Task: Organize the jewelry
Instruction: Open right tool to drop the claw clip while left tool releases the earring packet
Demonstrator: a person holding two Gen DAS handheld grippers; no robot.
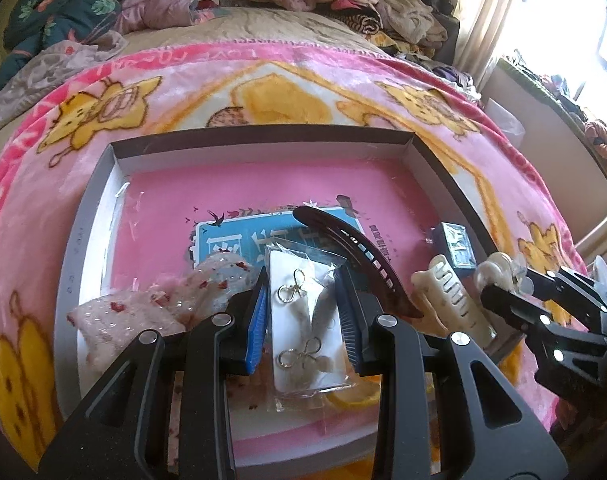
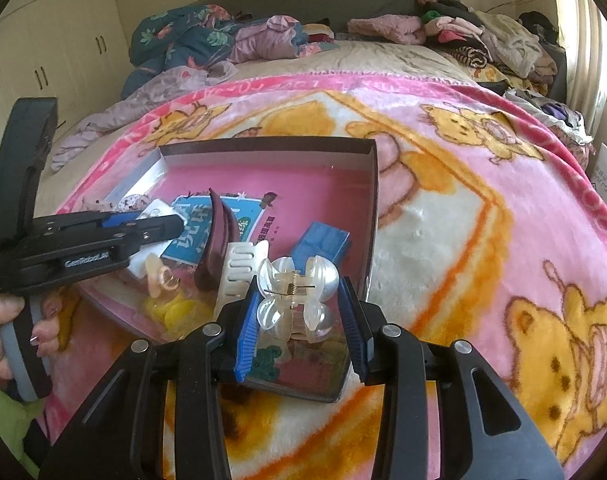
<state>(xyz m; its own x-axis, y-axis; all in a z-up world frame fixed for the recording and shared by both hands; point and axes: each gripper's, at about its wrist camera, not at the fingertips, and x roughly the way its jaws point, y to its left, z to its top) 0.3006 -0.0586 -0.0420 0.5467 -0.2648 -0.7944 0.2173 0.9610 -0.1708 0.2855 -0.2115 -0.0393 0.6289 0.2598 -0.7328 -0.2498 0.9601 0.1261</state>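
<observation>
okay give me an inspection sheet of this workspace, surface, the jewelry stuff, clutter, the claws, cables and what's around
Surface: pink cartoon blanket over a bed; a shallow grey tray lies on it.
Job's things: bagged earrings, pearly clip, cream clip, dark curved clip, blue box, a floral fabric piece, all in or over the tray.
Clutter: yellow item and a pink-and-blue printed sheet in the tray.
Claws: left claw shut on the bagged earrings; right claw shut on the pearly clip.
Cables: nothing seen.
Surroundings: piled clothes at the bed's far end, wardrobe, curtain and bright window.
</observation>
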